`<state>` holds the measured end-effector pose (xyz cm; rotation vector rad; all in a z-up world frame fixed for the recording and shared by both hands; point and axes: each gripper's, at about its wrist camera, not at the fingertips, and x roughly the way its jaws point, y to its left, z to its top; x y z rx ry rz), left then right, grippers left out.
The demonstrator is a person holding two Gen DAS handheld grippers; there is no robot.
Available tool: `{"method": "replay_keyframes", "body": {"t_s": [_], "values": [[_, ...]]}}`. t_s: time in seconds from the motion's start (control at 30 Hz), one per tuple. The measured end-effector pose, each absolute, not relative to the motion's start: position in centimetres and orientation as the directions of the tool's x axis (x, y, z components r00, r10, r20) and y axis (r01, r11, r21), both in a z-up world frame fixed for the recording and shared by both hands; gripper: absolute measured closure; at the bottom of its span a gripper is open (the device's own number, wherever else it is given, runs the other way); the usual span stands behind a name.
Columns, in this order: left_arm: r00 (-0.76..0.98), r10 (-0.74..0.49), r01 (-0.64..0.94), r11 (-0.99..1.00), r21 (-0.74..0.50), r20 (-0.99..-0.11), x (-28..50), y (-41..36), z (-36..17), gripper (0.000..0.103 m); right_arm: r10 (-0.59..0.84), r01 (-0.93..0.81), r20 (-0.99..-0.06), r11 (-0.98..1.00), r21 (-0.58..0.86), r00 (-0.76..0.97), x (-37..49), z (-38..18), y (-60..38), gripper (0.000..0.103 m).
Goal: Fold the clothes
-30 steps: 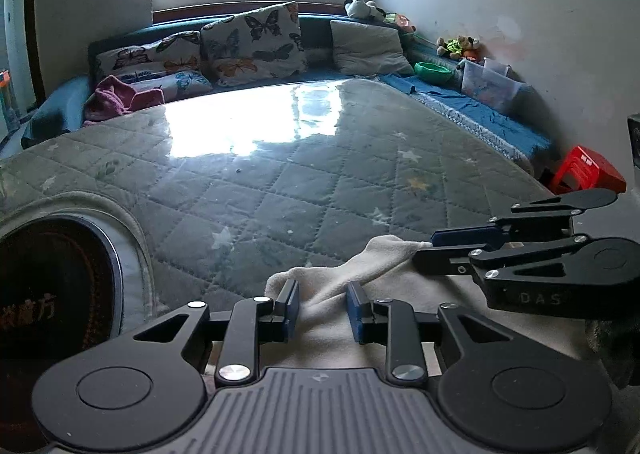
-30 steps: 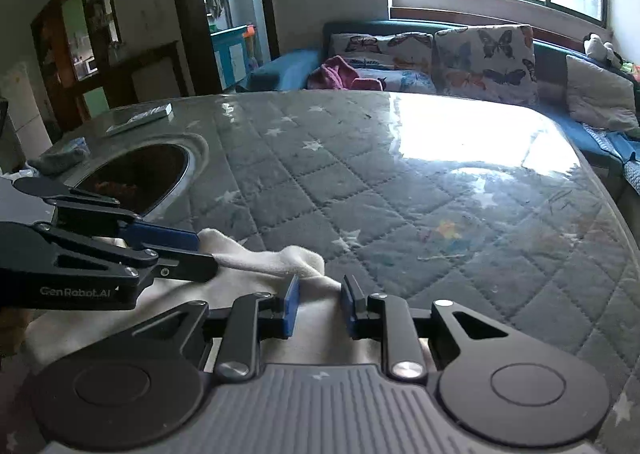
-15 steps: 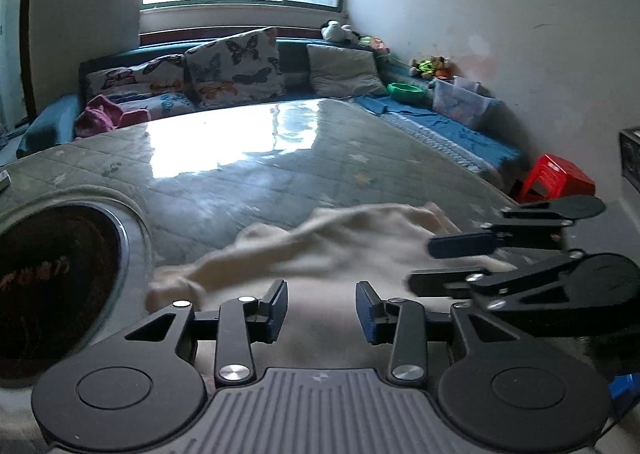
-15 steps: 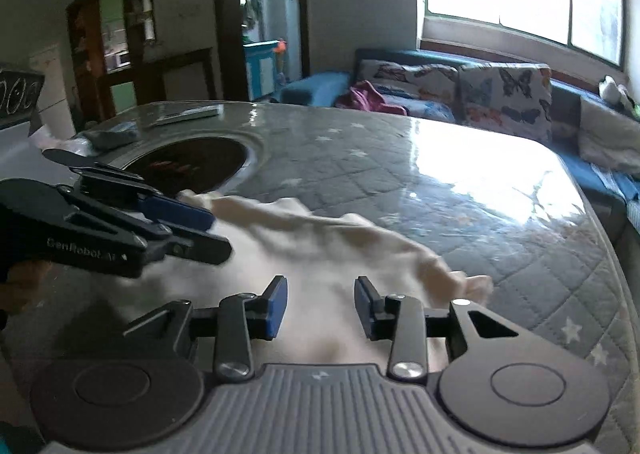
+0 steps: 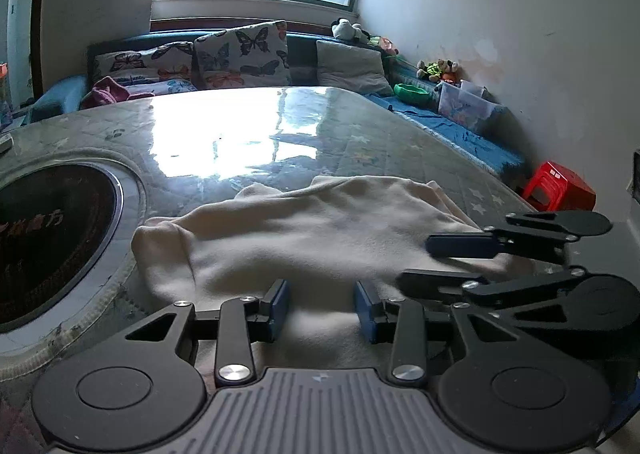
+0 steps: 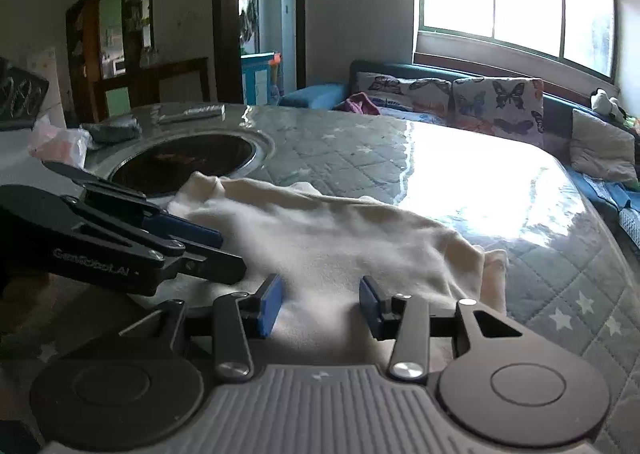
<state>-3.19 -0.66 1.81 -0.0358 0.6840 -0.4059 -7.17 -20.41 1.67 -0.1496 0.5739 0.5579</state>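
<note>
The garment (image 5: 320, 238), a cream piece, is now lying spread across the near part of the table (image 5: 248, 133), its left edge touching the rim of the dark round inset (image 5: 52, 238). A second ago it was bunched in a small heap at both grippers; it is now lying opened out and nearly flat.

The left gripper (image 5: 322, 308) and right gripper (image 6: 320, 304) are both standing released, jaws having just been opening, cloth lying under the gaps but no pad pressing it. In the left view the right gripper is showing side-on over the right edge. Whether its lower finger is brushing the cloth is, at this blur, uncertain.

Judgement: the spreading step is finishing; a fresh grasp at an edge is likely coming next.
</note>
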Motion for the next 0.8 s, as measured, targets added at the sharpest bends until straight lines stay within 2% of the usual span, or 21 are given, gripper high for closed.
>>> {"method": "replay_keyframes", "body": {"t_s": [0.17, 0.3, 0.43, 0.8], "values": [[0.708, -0.376, 0.351, 0.922, -0.165, -0.598, -3.8, -0.3, 1.9, 0.062, 0.443, -0.507, -0.542, 0.861, 0.036, 0.714, -8.0, 1.5, -22.2, 0.059], [0.722, -0.355, 0.341, 0.929, -0.141, -0.594, -4.7, -0.2, 2.2, 0.056, 0.424, -0.474, -0.530, 0.879, 0.046, 0.735, -8.6, 1.8, -23.5, 0.059], [0.728, -0.334, 0.314, 0.939, -0.142, -0.599, -5.4, 0.6, 2.1, 0.054, 0.420, -0.453, -0.532, 0.888, 0.074, 0.735, -8.6, 1.1, -24.5, 0.059], [0.742, -0.306, 0.273, 0.951, -0.148, -0.596, -6.5, 2.4, 1.9, 0.054, 0.416, -0.447, -0.522, 0.891, 0.073, 0.744, -9.6, 1.0, -25.2, 0.059]]}}
